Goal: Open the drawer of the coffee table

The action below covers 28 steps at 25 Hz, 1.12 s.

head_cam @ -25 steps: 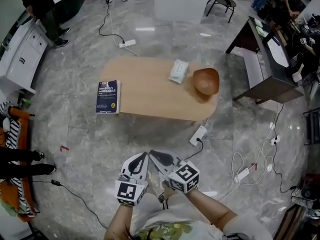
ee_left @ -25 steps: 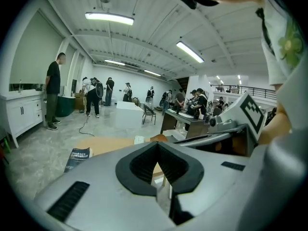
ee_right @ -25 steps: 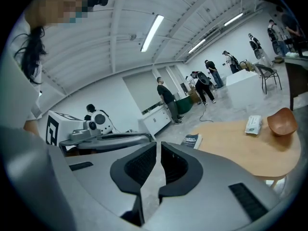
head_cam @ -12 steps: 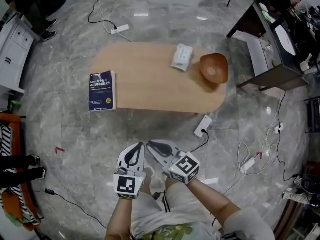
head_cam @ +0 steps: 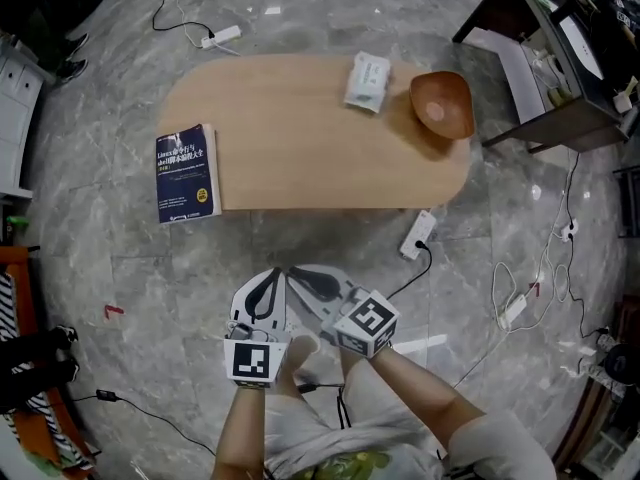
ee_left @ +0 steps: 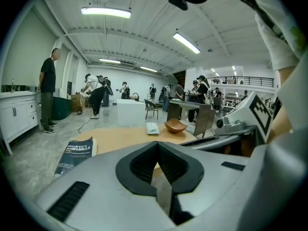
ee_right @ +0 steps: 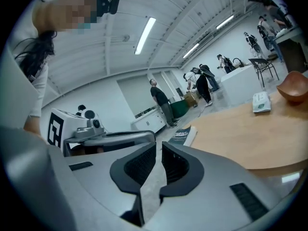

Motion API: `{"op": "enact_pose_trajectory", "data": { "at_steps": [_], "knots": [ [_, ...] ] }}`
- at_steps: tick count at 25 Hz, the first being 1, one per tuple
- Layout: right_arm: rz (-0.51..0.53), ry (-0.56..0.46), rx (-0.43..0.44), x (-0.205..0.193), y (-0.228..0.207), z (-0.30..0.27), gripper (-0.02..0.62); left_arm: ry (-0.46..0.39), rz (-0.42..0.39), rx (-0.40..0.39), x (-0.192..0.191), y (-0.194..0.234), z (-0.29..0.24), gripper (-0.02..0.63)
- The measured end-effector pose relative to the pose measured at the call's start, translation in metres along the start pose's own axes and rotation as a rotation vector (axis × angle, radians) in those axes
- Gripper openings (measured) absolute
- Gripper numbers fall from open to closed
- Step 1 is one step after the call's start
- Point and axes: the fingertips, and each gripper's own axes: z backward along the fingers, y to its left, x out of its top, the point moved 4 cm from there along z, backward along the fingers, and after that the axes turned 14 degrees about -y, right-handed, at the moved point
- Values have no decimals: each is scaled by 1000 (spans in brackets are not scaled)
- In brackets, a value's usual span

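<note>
Coffee table [head_cam: 300, 148]: a rounded wooden top on the marble floor, ahead of the person, its long near edge facing them.
Drawer: no view shows it. Only the tabletop and its rim show, so the drawer front is probably under the top, out of sight from this high angle.
Left gripper [head_cam: 272, 278]: held low in front of the person's body and aimed at the table. Its jaws are fully together with nothing between them, which suits carrying rather than grasping.
Right gripper [head_cam: 305, 276]: just beside the left one and pointing the same way. Its jaws are closed down to a hairline slit and hold nothing.
Distance to the work: both grippers are well apart from the table, with bare floor between, so no contact has been made.
Things on top: a blue book [head_cam: 186, 172] overhangs the left end, while a white packet [head_cam: 367, 81] and a wooden bowl [head_cam: 443, 103] sit toward the right end. None of them blocks the near edge.
Floor hazard: a power strip [head_cam: 419, 234] and its cable lie just beside the table's right near corner.
Stage: the approach; the drawer has yet to be found and gripped.
</note>
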Motion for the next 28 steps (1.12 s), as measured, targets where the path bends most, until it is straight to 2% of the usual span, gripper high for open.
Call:
{"op": "enact_pose_trajectory", "data": {
  "at_steps": [10,18,28],
  "knots": [
    [-58,-13,-28,-56,-39,-28,23,3,0,-4,-62,34,-18,8],
    [-72,-45,-29,-107,-75,-46,23,-22,-23,14,-118,60,-36,8],
    [-84,-107,-39,-150,-114,-65,23,-82,-15,22,-170,85,-62,8]
  ]
}}
